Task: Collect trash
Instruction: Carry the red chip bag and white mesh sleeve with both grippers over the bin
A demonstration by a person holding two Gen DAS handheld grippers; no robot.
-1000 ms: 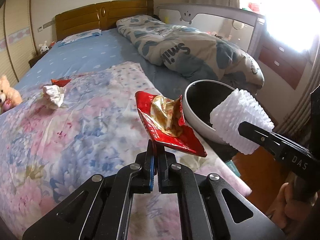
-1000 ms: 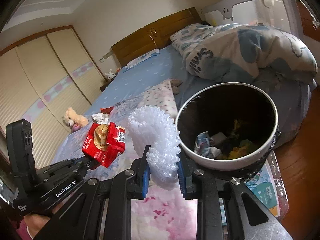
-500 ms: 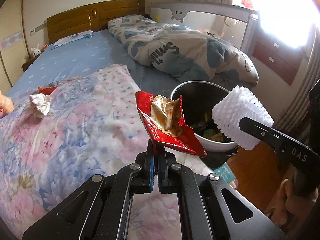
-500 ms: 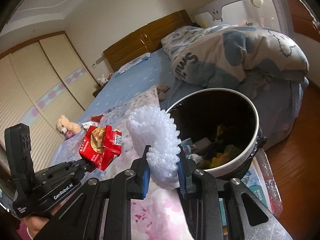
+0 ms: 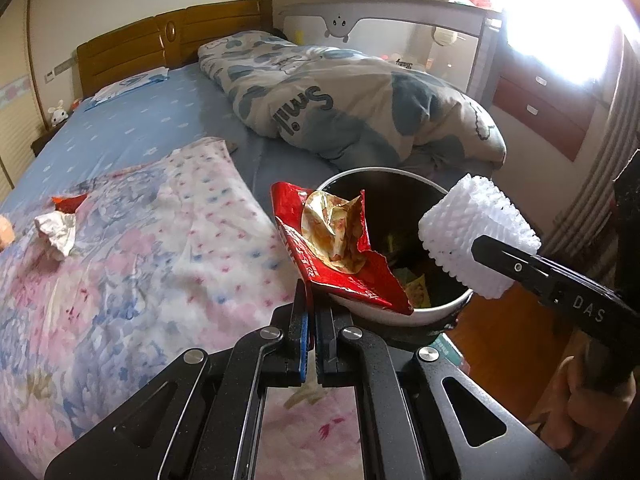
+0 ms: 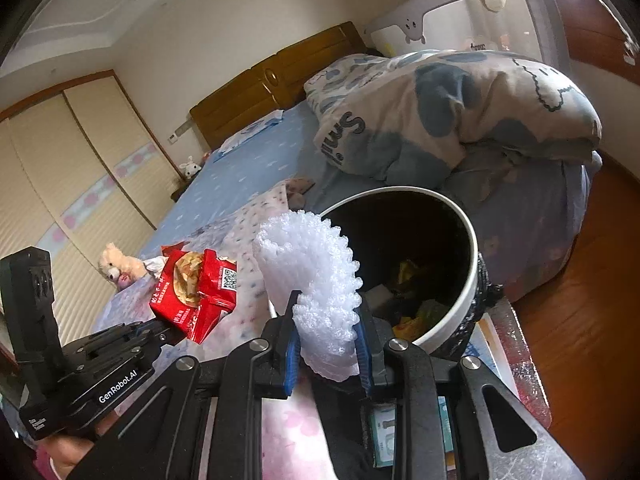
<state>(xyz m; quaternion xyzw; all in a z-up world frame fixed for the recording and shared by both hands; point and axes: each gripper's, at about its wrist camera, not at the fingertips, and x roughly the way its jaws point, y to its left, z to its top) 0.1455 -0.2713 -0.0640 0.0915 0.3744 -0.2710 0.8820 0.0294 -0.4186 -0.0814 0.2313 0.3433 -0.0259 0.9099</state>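
Left claw (image 5: 311,304) tilts down, jaws pinched tight on bottom edge of red wrapper (image 5: 336,252). Wrapper sticks up, open, just at near rim of bin (image 5: 440,312).

Right claw (image 6: 326,320) tilts down too, jaws part open, squeezing white foam net (image 6: 312,276). Net held beside bin, at its rim. Hand (image 5: 588,396) grips right handle low down.

Bin round, white rim, dark inside. Yellow, green and white scraps (image 6: 412,300) lie at bottom.

More trash on bed (image 5: 140,208): crumpled white paper (image 5: 56,230), small red scrap (image 5: 68,202) just behind it.
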